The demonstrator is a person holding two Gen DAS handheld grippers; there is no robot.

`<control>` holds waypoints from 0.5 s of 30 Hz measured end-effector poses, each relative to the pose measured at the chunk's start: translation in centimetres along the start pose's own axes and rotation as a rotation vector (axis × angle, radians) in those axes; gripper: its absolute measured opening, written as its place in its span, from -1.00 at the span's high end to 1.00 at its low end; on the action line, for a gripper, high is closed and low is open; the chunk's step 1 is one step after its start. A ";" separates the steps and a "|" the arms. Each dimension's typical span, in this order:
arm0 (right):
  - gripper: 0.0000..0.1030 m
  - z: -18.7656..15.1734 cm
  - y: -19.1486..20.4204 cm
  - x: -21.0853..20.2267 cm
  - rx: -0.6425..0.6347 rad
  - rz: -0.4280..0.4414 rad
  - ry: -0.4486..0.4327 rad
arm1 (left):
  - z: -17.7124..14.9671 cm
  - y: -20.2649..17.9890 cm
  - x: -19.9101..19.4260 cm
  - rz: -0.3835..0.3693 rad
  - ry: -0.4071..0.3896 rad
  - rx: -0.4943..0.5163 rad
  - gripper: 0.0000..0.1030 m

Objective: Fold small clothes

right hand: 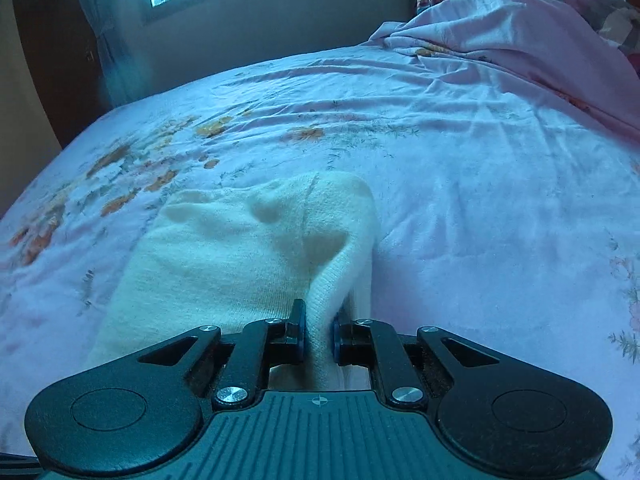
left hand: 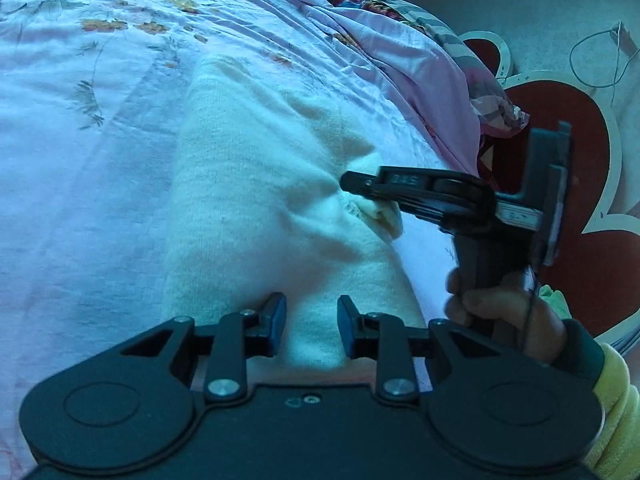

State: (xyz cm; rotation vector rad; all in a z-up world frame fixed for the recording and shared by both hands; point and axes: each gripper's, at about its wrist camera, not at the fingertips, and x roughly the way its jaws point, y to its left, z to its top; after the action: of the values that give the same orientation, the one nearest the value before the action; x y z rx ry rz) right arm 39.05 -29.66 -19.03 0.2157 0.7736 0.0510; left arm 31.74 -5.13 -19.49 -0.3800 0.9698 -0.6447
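Floral bedsheet point(right hand: 460, 184) underneath, right gripper point(right hand: 319, 332) pinches cream garment point(right hand: 240, 248).

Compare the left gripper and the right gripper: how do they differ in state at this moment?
The left gripper has its fingers apart with nothing pinched; the right gripper is shut on a fold of the white garment. The left hovers over the garment's near part; the right grips its edge. Both are black with blue pads.

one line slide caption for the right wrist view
Right claw pinches a fold of the cream knit garment on the floral bedsheet.
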 end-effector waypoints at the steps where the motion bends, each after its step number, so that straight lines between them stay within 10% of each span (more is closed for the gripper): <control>1: 0.80 0.1 -0.4 -1.0 0.042 0.038 0.009 | 0.1 0.0 -0.5 0.003 -0.008 0.004 0.50; 15: 0.71 -8.0 -0.4 -9.2 0.170 0.098 0.097 | -0.7 0.5 -2.3 0.066 -0.036 0.005 0.50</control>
State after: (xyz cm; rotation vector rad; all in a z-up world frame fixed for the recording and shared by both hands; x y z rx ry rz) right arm 26.83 -29.77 -18.33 0.4148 0.8645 0.0895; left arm 30.41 -3.19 -18.65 -0.3530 0.9424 -0.5786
